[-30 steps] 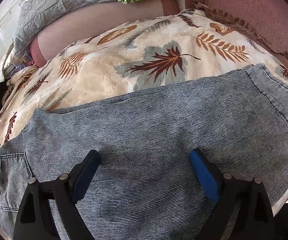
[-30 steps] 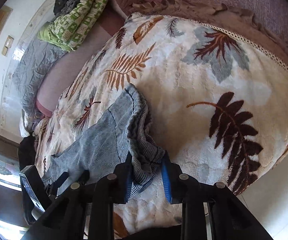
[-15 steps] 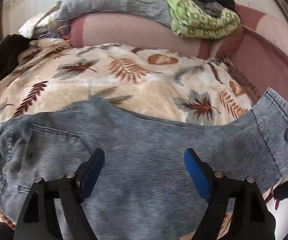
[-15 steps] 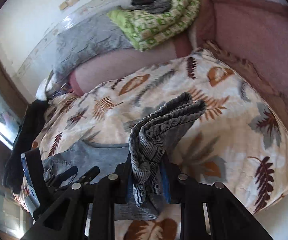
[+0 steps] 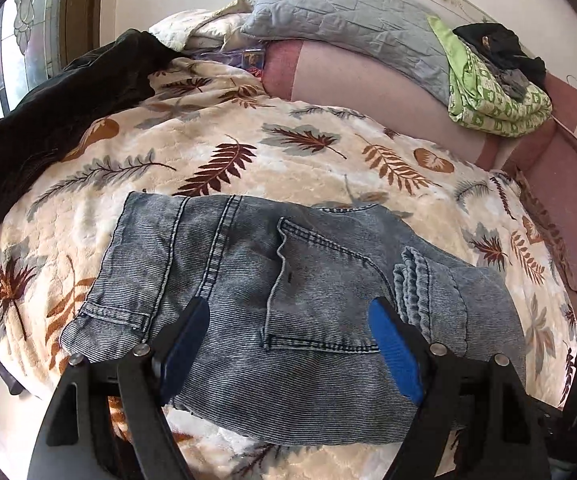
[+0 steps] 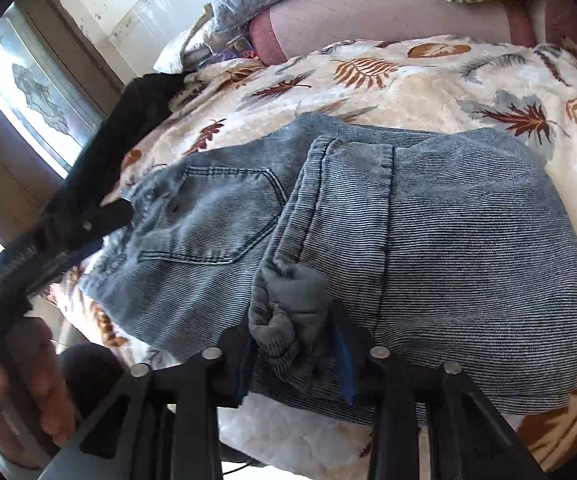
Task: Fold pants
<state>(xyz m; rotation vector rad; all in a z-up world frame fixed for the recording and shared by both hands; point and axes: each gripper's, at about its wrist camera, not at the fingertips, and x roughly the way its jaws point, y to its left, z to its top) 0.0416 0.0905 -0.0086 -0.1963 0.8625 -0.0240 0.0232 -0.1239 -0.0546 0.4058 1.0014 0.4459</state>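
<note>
Blue-grey jeans (image 5: 308,264) lie folded over on a leaf-patterned blanket (image 5: 248,136), the leg end laid across the seat beside the back pocket (image 5: 320,300). My left gripper (image 5: 288,312) hovers open over that pocket with nothing between its blue pads. In the right wrist view the jeans (image 6: 468,240) fill the middle. The jaws of my right gripper (image 6: 292,332) are opening, and the bunched hem (image 6: 288,296) sits loosely between them. One of the left gripper's fingers (image 6: 104,214) shows at the left there, held by a hand (image 6: 28,392).
A black garment (image 5: 68,100) lies on the blanket's far left. Behind are a pink bolster (image 5: 368,92), a grey quilted pillow (image 5: 348,20) and a green patterned cloth (image 5: 496,96). A window (image 5: 20,40) is at the left. The blanket's edge drops off close to me.
My right gripper carried the leg hem over onto the seat of the jeans, doubling them, and its jaws have widened. My left gripper swung along the jeans to the back pocket.
</note>
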